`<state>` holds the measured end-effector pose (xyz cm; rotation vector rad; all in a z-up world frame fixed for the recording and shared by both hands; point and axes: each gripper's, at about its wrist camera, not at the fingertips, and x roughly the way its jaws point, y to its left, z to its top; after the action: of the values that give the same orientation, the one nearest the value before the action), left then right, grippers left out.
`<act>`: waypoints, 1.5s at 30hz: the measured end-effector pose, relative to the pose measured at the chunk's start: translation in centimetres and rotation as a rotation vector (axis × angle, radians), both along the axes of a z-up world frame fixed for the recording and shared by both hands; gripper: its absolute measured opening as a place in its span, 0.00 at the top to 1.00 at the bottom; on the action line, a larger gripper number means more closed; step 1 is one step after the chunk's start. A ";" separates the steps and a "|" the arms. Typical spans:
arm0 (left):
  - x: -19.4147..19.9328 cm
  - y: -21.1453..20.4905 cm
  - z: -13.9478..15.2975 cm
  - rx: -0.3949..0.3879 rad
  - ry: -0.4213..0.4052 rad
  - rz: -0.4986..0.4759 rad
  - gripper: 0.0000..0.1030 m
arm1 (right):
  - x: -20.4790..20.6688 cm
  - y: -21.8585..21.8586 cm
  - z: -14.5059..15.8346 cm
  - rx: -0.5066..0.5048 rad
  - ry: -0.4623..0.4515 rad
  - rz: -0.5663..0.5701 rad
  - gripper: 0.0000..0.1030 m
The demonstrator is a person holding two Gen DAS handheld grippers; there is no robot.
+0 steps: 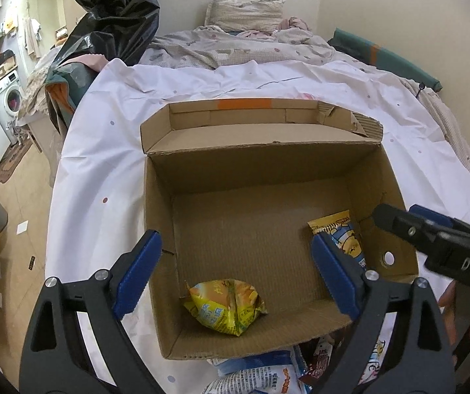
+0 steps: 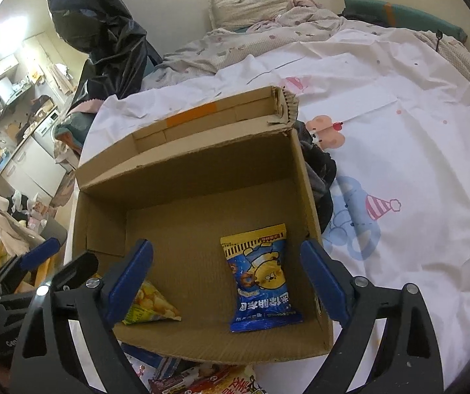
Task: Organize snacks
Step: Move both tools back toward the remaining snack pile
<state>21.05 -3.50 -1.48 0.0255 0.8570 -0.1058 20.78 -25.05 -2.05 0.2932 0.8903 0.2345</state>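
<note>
Surroundings: the cardboard box (image 1: 261, 177) sits open on a white printed sheet (image 1: 103, 151) spread over a bed, with its lid flap folded back on the far side. A pillow (image 1: 246, 13) and crumpled bedding lie beyond it, and a black plastic bag (image 1: 113, 16) rises at the far left corner of the bed.
Loose snacks: more packets (image 2: 202, 377) lie on the sheet just outside the box's near wall, below my grippers, partly cut off by the picture edge.
In the way: the near wall of the box stands between my grippers and the loose packets. A dark bundle of cloth (image 2: 320, 170) is pressed against the box's right outer wall.
My left gripper (image 1: 235, 275): jaws spread wide, nothing between the pads. Its left finger hangs outside the box's left wall and its right finger is over the inside.
My right gripper (image 2: 228, 279): jaws likewise wide apart and empty, poised over the box's near right part.
Yellow packet (image 1: 226, 310): lying on the box floor by the near wall, towards the left, just below and between my left gripper's fingers, free of them.
Blue and yellow packet (image 2: 261, 279): flat on the box floor near the right wall, between my right gripper's fingers in the view but untouched.
The two packets: well apart from each other.
</note>
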 end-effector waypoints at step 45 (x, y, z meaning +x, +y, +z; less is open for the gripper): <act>-10.2 6.6 -0.7 -0.088 0.119 0.180 0.12 | -11.2 -6.9 -1.1 0.157 0.185 -0.052 0.09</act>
<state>10.80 3.10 -2.15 -0.1413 0.9684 0.0246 9.63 -31.97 -3.16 0.4894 1.0474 0.2318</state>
